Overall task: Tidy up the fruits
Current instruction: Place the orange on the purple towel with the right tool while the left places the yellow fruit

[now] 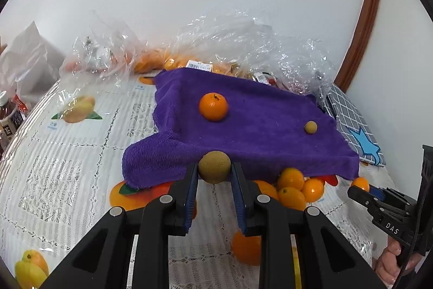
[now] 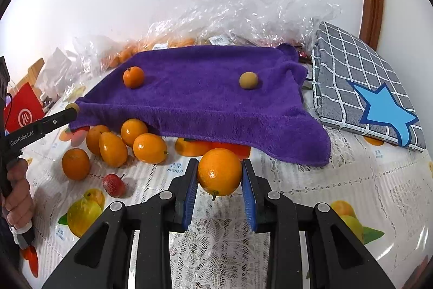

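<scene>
My left gripper [image 1: 214, 172] is shut on a small brown-green round fruit [image 1: 214, 167], held above the table at the near edge of the purple towel [image 1: 257, 132]. On the towel lie an orange [image 1: 213, 106] and another small brown fruit [image 1: 310, 127]. My right gripper [image 2: 219, 178] is shut on an orange kumquat-like fruit [image 2: 219, 172]. Several orange fruits [image 2: 130, 142] and a small red fruit [image 2: 113, 184] lie on the table in front of the towel's edge. The left gripper [image 2: 71, 110] shows at the towel's left corner in the right wrist view.
The table wears a lace cloth with fruit prints [image 2: 216, 240]. Crinkled clear plastic bags [image 1: 230, 45] with oranges sit behind the towel by the wall. A grey checked cushion with a blue star [image 2: 365, 88] lies right of the towel. Bottles [image 1: 8, 115] stand far left.
</scene>
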Action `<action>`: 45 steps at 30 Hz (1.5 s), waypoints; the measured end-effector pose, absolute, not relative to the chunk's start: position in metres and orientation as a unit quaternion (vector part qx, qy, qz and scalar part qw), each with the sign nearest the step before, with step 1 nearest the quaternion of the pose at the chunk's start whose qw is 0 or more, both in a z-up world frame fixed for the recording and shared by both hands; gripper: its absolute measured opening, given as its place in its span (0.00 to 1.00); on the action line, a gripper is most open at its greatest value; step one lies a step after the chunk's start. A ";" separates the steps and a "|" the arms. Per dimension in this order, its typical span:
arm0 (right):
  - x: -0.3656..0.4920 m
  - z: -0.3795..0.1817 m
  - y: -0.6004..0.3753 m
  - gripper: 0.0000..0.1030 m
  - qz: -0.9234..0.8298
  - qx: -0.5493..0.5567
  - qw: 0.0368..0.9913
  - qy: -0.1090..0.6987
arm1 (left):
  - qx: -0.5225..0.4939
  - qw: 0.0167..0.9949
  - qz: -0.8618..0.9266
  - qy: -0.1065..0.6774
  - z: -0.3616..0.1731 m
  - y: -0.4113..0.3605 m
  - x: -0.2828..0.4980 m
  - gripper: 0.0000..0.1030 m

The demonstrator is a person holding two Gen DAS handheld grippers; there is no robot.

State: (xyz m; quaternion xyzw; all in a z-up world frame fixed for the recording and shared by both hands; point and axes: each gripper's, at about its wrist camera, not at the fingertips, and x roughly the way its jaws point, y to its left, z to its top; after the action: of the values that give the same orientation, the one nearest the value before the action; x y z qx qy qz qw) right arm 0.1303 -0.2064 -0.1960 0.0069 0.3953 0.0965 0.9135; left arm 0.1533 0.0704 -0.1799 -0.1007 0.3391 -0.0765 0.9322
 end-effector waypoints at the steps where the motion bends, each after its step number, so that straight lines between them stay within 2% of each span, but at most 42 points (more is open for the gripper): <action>1: 0.130 -0.195 -0.206 0.30 0.097 0.008 0.914 0.394 | -0.102 0.933 -0.075 0.338 -0.179 0.071 0.152 0.23; 10: 0.127 -0.188 -0.207 0.30 0.087 0.010 0.923 0.374 | -0.087 0.939 -0.047 0.329 -0.167 0.071 0.152 0.23; 17: 0.148 -0.145 -0.200 0.30 0.094 -0.006 0.938 0.335 | -0.084 0.948 -0.030 0.307 -0.137 0.073 0.183 0.23; 22: 0.185 -0.129 -0.195 0.30 0.103 -0.005 0.941 0.321 | -0.072 0.947 -0.025 0.311 -0.140 0.060 0.215 0.23; 26: 0.216 -0.136 -0.202 0.30 0.108 0.021 0.936 0.335 | -0.061 0.943 -0.022 0.326 -0.156 0.051 0.231 0.23; 31: 0.235 -0.174 -0.213 0.30 0.084 0.032 0.923 0.373 | -0.035 0.935 -0.021 0.351 -0.181 0.042 0.240 0.23; 45: 0.248 -0.207 -0.211 0.30 0.064 0.020 0.910 0.409 | -0.055 0.928 -0.021 0.368 -0.191 0.049 0.249 0.23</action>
State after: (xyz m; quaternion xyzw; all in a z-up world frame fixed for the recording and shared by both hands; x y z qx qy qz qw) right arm 0.2476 -0.2106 -0.2070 0.0199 0.4093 0.0643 0.9099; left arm 0.2490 0.0488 -0.1914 -0.0553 0.3681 -0.0206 0.9279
